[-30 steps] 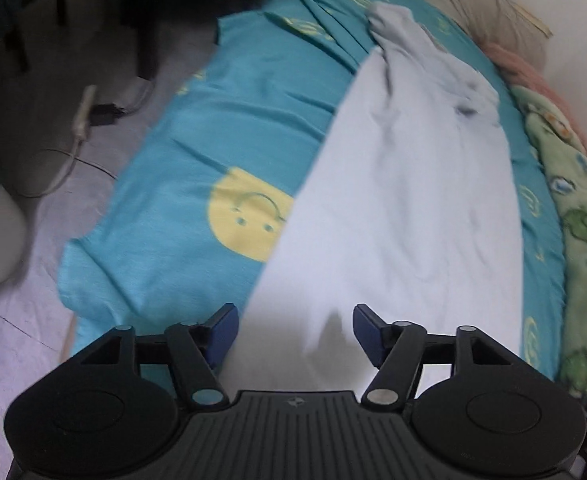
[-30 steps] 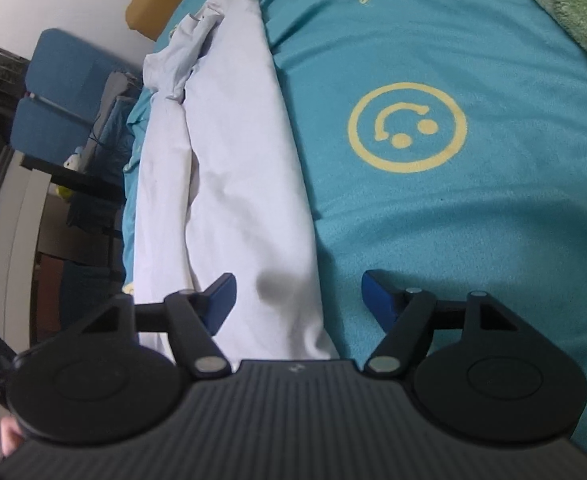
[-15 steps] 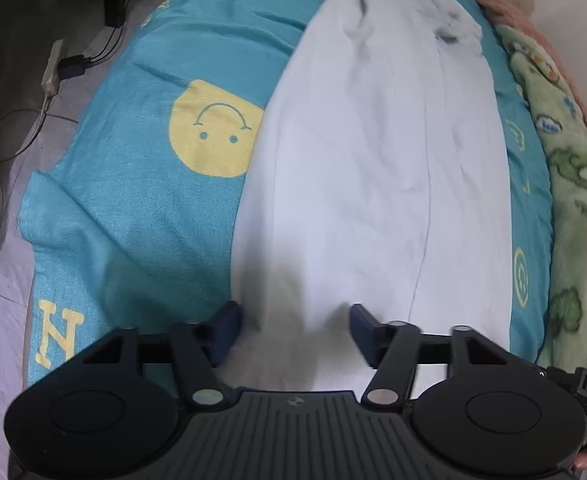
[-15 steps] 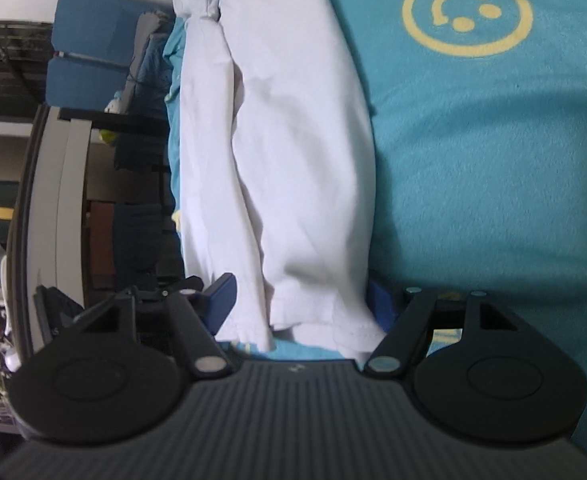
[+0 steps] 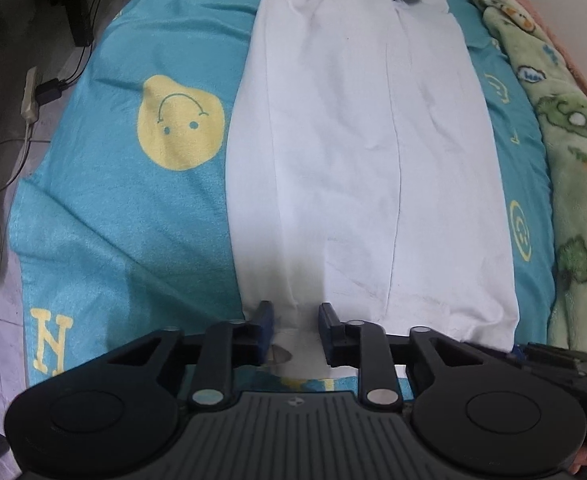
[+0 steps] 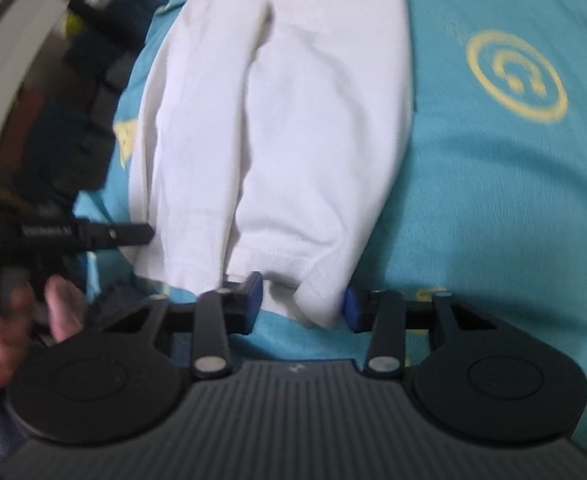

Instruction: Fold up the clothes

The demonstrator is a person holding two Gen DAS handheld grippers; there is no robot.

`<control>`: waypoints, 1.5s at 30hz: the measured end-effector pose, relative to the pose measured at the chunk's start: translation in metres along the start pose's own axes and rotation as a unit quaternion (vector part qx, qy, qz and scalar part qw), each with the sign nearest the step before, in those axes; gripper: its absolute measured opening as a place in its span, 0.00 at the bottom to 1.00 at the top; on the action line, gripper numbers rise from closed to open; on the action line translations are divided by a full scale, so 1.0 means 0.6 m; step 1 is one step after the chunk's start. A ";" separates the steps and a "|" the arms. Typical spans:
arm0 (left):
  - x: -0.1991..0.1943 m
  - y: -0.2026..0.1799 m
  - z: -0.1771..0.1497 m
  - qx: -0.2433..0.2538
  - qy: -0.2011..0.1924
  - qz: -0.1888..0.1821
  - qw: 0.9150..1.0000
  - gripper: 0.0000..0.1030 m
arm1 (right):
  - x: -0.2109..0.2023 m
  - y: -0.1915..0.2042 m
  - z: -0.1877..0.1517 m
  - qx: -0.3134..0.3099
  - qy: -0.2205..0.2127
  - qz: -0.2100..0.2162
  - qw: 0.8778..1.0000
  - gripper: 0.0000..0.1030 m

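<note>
A teal bedsheet [image 5: 105, 208] with yellow smiley prints fills both views. Along it, running from 6 o'clock up to 12 o'clock, lies a white garment [image 5: 357, 152], already doubled lengthwise into a long strip with side panels laid inward. A green plush blanket [image 5: 565, 168] edges the bed at 3 o'clock in the left view.

Our left gripper [image 5: 295, 322] sits at 6 o'clock on the hem's left corner, fingers narrowed around the cloth with a gap between them; we cannot tell whether it pinches yet. Our right gripper [image 6: 303, 298], blurred, straddles the other hem corner [image 6: 317, 308], its fingers wider apart, with cloth between them but not visibly gripped. A hand [image 6: 33, 320] shows at 8 o'clock in the right view.

We judge this to be a hem grasp. To do it well, we would take all the layers at both corners, close evenly, and lift both together so the strip stays straight.
</note>
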State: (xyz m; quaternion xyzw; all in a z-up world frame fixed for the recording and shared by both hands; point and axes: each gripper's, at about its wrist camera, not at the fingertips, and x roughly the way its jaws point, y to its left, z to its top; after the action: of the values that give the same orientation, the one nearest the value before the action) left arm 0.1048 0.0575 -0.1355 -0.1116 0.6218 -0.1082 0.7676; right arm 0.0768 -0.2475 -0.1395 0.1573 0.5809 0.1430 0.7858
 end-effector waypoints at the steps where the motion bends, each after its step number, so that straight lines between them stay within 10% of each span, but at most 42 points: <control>1: -0.002 0.001 -0.003 -0.003 -0.002 0.000 1.000 0.03 | -0.003 -0.001 0.003 0.001 -0.004 -0.001 1.000 0.11; 10: -0.135 -0.007 0.021 -0.075 -0.108 -0.116 0.984 0.01 | -0.120 0.000 0.046 0.065 -0.119 0.044 0.990 0.09; 23: -0.489 -0.052 0.049 -0.104 -0.308 -0.244 0.914 0.01 | -0.419 0.070 0.118 0.047 -0.295 0.083 0.951 0.08; 34: -0.461 0.003 -0.107 -0.092 -0.278 -0.249 0.923 0.01 | -0.424 0.000 -0.039 0.050 -0.286 0.116 0.950 0.08; 45: -0.301 -0.041 0.113 -0.063 -0.300 -0.126 0.944 0.01 | -0.267 -0.045 0.128 0.087 -0.265 0.068 0.958 0.08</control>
State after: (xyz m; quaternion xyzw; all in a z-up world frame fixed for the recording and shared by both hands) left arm 0.1335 0.0916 0.0538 -0.2646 0.3492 -0.1256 0.8901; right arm 0.1061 -0.3434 0.0094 0.2964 0.3495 0.0985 0.8833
